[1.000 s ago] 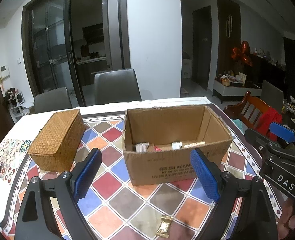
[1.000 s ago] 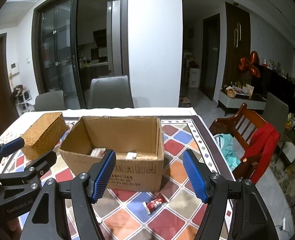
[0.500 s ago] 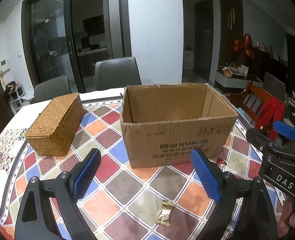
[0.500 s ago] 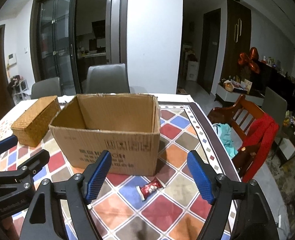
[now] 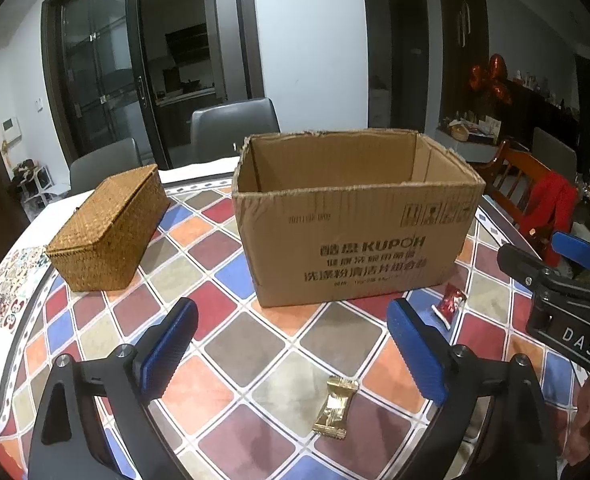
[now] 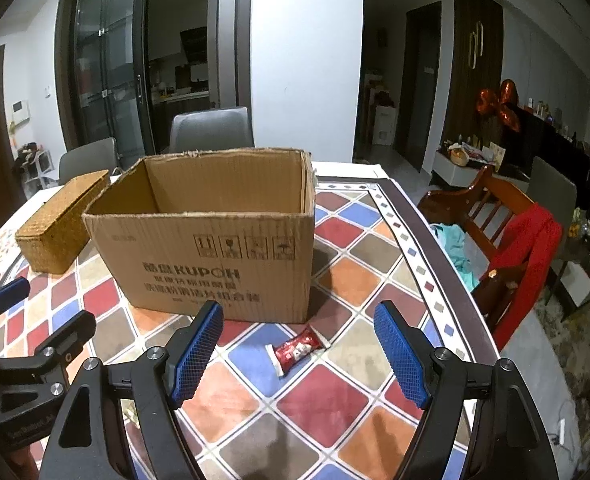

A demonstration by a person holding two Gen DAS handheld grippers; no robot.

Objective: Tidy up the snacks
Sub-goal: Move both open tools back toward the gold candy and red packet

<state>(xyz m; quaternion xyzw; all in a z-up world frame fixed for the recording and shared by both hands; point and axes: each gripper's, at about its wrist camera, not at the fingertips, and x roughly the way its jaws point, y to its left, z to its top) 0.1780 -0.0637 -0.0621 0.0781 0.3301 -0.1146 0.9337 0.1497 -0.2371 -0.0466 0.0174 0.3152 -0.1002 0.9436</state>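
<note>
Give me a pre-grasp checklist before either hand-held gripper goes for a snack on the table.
1. Left hand-held gripper open, nothing between its jaws: ok.
2. Right hand-held gripper open, nothing between its jaws: ok.
3. Gold wrapped snack lying free on the tablecloth, ahead of the left jaws: ok.
4. Red wrapped snack lying free, ahead of the right jaws: ok.
5. Cardboard box open on top: ok.
6. Room left inside the box: cannot tell.

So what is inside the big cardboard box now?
In both wrist views only the bare inner walls of the cardboard box show. Its front wall hides the floor, so any contents cannot be seen. The gold wrapper and red packet lie outside on the table.
</note>
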